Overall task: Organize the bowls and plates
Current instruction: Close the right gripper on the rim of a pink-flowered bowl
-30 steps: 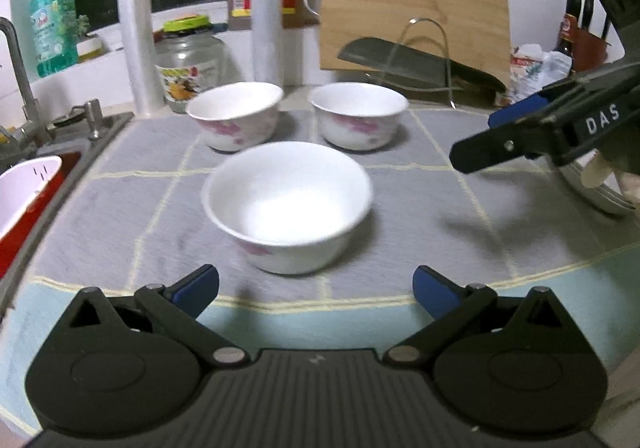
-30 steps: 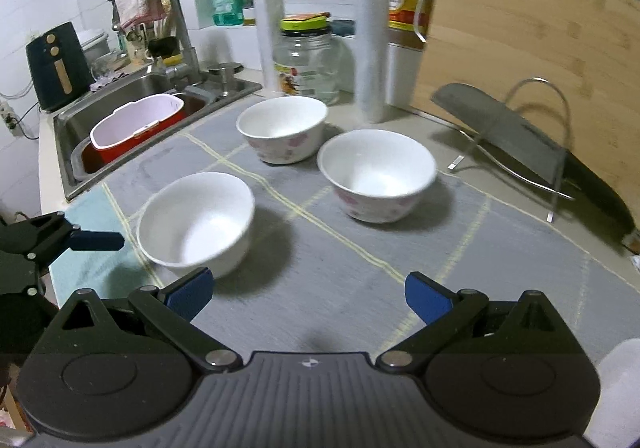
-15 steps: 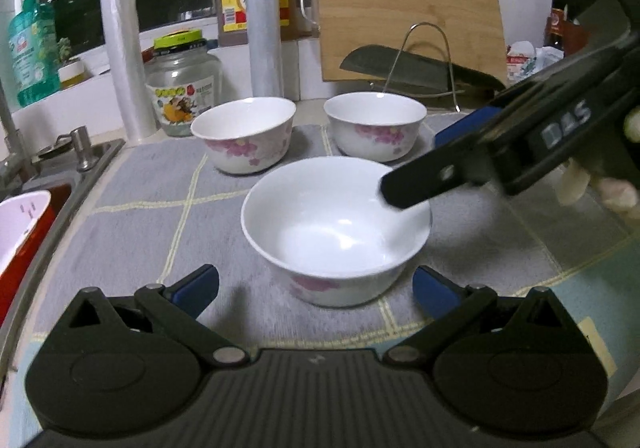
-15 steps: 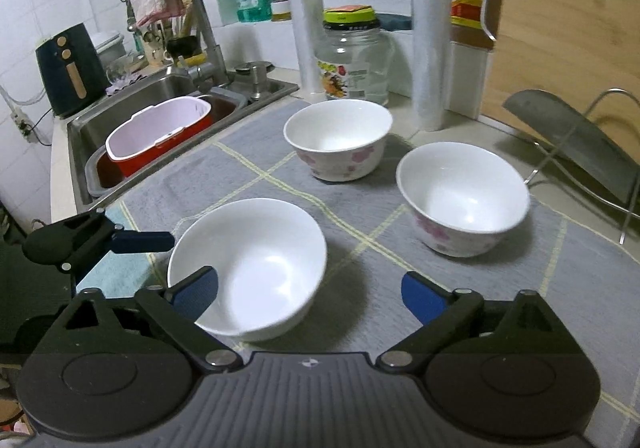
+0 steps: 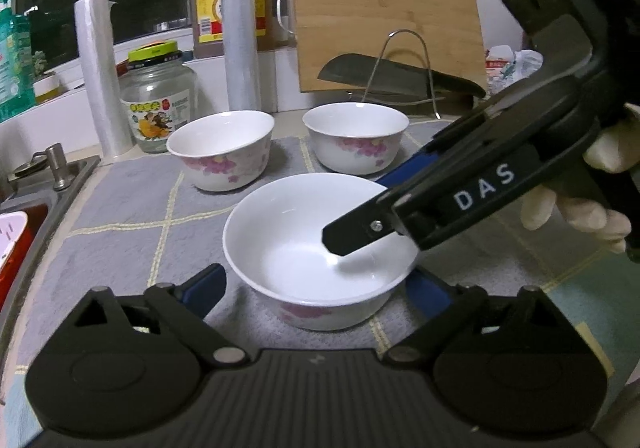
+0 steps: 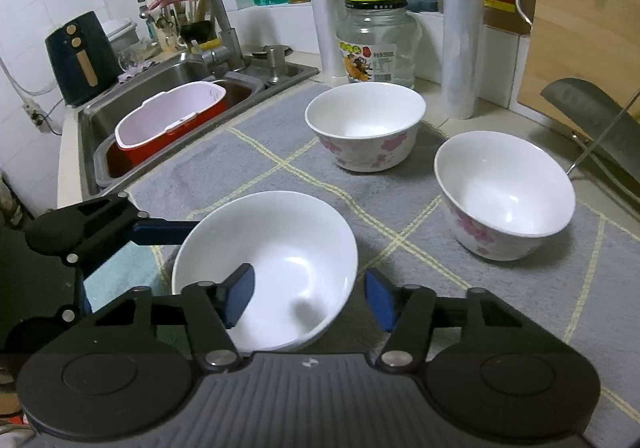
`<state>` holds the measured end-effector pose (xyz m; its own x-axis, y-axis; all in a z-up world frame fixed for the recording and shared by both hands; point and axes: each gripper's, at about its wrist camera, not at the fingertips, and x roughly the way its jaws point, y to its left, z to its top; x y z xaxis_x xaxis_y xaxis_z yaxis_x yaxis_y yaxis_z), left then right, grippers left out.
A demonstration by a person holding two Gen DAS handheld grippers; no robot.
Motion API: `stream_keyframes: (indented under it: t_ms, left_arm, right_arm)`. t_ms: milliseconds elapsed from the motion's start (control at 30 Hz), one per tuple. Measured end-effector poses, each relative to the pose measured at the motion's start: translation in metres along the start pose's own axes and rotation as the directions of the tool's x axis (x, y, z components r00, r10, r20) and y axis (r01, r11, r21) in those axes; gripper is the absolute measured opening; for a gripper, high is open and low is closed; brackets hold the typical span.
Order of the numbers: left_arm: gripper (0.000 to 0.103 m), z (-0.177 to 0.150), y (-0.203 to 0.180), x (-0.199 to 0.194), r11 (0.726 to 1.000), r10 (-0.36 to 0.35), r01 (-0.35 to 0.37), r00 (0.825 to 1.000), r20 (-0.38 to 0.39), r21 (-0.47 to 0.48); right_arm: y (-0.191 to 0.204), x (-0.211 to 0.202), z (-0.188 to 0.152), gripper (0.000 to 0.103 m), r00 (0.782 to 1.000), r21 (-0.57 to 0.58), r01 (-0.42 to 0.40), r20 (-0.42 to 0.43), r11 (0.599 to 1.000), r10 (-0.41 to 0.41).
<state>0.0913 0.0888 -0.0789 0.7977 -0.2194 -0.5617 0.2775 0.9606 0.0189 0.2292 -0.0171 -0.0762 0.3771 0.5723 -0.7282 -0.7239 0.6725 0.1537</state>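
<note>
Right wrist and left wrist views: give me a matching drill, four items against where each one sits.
Things:
1. near bowl
2. glass jar
3. pink tub
4. cleaver

Places:
A. in the sink
B. in front of the cutting board
C. on the grey mat, closest to both cameras
D. at the back of the counter, between two plastic rolls

Pairs: 1-C, 2-D, 3-A, 4-B
</note>
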Motion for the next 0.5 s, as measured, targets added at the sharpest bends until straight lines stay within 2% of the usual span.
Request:
stream_keyframes:
  t_ms: [500]
  left_arm:
    - [0.093,0.0044,-0.0018,0.0002,1.000,-0.026,0.026,1.000,-0.003,0.005]
  right_arm:
    - [0.0029,-0.0037,0.0014,0.061,1.000,-0.006,-0.004,0.000,1.000,0.004]
